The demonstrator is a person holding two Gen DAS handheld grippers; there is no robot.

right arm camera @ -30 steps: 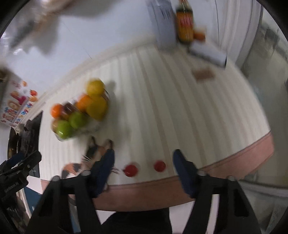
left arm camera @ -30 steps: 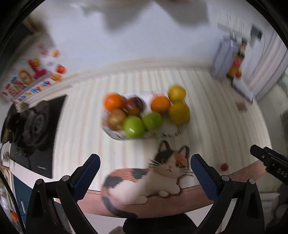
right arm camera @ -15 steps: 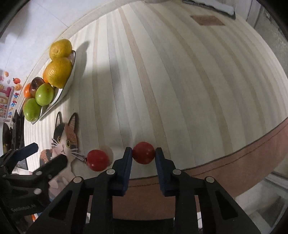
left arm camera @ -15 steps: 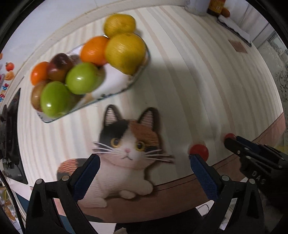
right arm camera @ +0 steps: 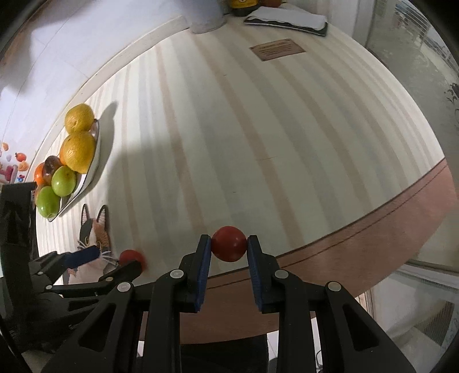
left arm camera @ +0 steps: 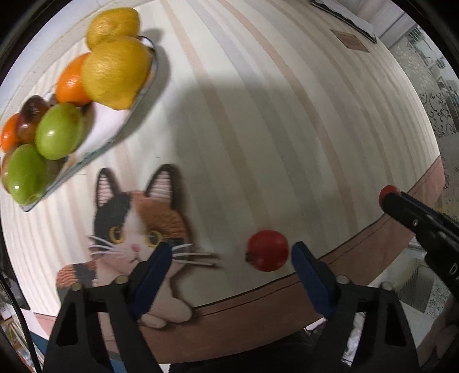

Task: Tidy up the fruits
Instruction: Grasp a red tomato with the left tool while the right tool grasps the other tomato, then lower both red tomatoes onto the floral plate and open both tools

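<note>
A glass dish [left arm camera: 143, 86] at the far left holds yellow citrus [left arm camera: 114, 76], oranges, green fruits [left arm camera: 58, 134] and a dark plum; it also shows in the right wrist view [right arm camera: 94, 160]. A small red tomato [left arm camera: 267, 250] lies on the striped tablecloth between the fingers of my open left gripper [left arm camera: 229, 258], nearer the right finger. My right gripper [right arm camera: 229, 246] is shut on a second small red tomato [right arm camera: 229, 243] near the table's front edge. That tomato [left arm camera: 387, 191] shows at the right gripper's tip in the left wrist view.
A cat picture [left arm camera: 137, 226] is printed on the cloth by the front edge. A brown card [right arm camera: 276, 49], a dark pouch [right arm camera: 287, 20] and a white container [right arm camera: 205, 14] stand at the far side. The table edge [right arm camera: 373, 229] curves close in front.
My left gripper moved right and closer, so the loose tomato now lies between its fingers. My right gripper stays closed on its tomato, which now appears lifted slightly.
</note>
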